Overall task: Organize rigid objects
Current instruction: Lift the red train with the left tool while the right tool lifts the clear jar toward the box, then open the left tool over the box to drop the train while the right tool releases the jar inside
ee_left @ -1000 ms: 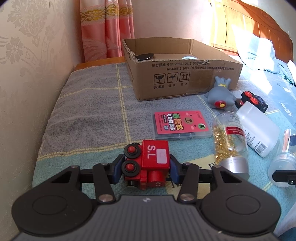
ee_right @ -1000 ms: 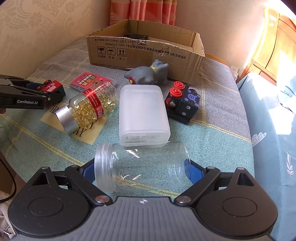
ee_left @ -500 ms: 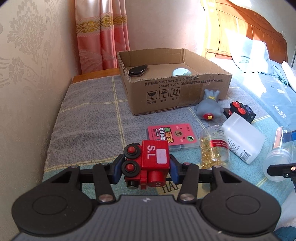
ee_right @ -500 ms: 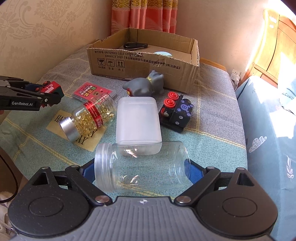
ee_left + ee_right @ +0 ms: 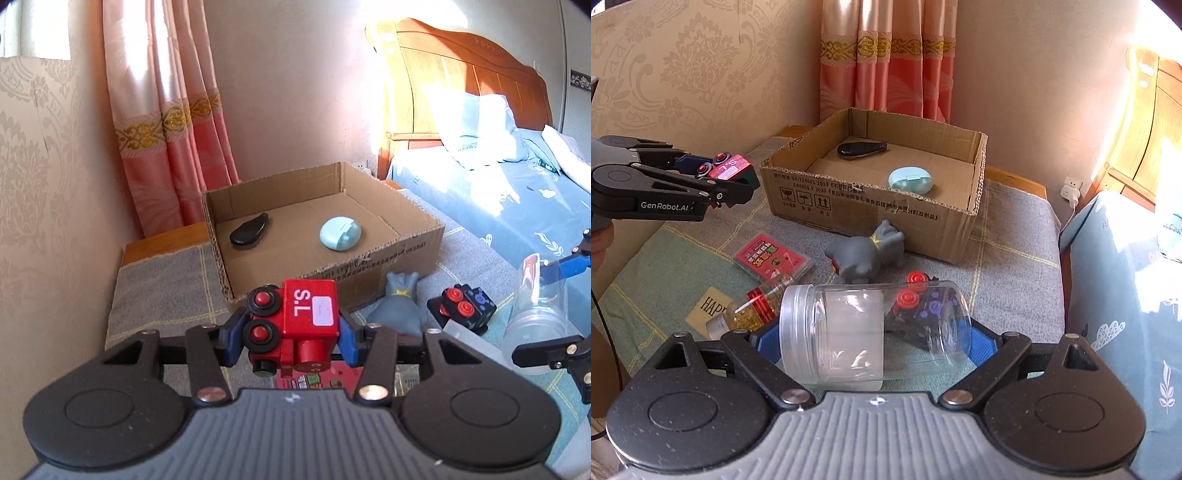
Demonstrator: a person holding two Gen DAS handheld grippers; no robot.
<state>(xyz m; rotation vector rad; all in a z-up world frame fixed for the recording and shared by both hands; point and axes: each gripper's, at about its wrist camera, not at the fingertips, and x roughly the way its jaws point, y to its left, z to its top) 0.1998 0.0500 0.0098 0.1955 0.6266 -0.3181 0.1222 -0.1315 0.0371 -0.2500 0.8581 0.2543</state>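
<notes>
Two things are held above the blanket, short of the cardboard box [image 5: 399,254]: a red toy train [image 5: 295,325] marked "S.L", clamped by the left gripper [image 5: 291,332], and an empty clear jar [image 5: 871,336] lying sideways, gripped by the right gripper [image 5: 868,343]. Both have been lifted since a second ago.

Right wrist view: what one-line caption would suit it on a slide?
Right gripper holds a clear plastic jar sideways above the cluttered blanket, the cardboard box waiting ahead.
</notes>
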